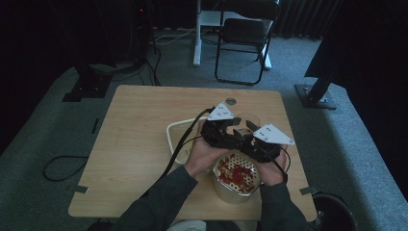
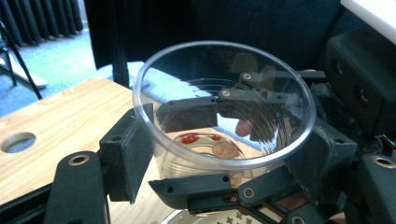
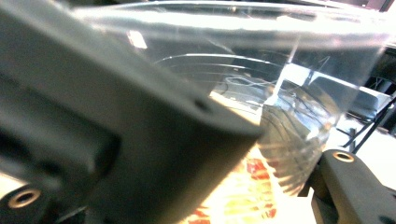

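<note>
Nearest in the high view, two dark sleeves (image 1: pixel 163 202) rise from the bottom edge, and the hands at their ends hold the two grippers together at the centre of the frame, above a metal pot (image 1: pixel 226 190) of red pieces (image 1: pixel 235 171). The left gripper (image 1: pixel 234 129) comes in from the left of centre and the right gripper (image 1: pixel 250 137) from the right, and a clear cup (image 1: pixel 248 118) shows faintly between them, just above the pot. A white tray (image 1: pixel 174 132) lies on the wooden table (image 1: pixel 139 134) just left of the grippers, a round hole (image 1: pixel 231 101) sits near the table's far edge, and a folding chair (image 1: pixel 243 33) stands on the floor at the top of the frame. In the left gripper view the cup (image 2: pixel 187 154) stands upright at the centre, off the table, with its mouth toward the camera and two red pieces and a brownish one on its bottom. The left gripper's jaws stand wide, one at each side of the cup with the pads right at its wall, and I cannot tell whether they press on it. The right gripper's jaws reach in from the right of that frame, one along the near wall under the rim and the other seen through the clear plastic. In the right gripper view the cup (image 3: pixel 233 70) spans the top of the frame, blurred and close. It sits between the large black jaw at the left and the one at the lower right, which are closed against its wall.
</note>
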### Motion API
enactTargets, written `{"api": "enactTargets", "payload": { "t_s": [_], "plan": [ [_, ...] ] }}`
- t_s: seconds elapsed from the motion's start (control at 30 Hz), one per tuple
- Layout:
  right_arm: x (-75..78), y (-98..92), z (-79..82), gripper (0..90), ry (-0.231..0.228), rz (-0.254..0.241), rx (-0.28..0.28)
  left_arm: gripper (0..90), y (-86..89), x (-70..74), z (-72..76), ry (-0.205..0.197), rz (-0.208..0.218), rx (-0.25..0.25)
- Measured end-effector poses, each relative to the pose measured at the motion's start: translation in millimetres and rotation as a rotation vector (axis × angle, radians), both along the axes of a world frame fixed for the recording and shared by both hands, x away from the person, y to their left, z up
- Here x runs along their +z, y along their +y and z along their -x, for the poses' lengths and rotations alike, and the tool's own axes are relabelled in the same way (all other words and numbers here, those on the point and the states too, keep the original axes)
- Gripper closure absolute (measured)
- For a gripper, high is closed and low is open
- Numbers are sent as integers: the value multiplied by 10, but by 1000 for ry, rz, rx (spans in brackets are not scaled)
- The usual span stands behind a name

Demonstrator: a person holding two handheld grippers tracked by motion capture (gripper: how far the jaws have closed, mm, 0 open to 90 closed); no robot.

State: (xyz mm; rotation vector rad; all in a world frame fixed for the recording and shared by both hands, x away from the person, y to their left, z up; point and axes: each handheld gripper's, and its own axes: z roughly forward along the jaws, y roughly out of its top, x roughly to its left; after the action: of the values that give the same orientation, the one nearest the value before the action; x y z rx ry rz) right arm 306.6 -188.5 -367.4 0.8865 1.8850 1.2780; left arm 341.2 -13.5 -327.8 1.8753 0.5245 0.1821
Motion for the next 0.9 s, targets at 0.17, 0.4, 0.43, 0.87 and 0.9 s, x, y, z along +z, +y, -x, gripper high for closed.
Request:
{"api": "enactTargets", "payload": {
  "t_s": [0.17, 0.4, 0.43, 0.87, 0.9],
  "plan": [
    [0, -10, 17, 467, -3, -3, -10, 291, -2, 9, 18, -15, -1, 5],
    [-16, -21, 31, 479, -4, -7, -12, 291, -23, 3, 32, -26, -11, 9],
    [-21, -23, 31, 480, -2, -8, -12, 290, -32, 3, 37, -29, -17, 9],
    [-23, -165, 25, 503, -3, -56, -61, 268, 76, 12, -17, 21, -7, -24],
    [-16, -173, 31, 504, -5, -57, -63, 268, 92, 9, -18, 15, -2, -19]
  ]
}}
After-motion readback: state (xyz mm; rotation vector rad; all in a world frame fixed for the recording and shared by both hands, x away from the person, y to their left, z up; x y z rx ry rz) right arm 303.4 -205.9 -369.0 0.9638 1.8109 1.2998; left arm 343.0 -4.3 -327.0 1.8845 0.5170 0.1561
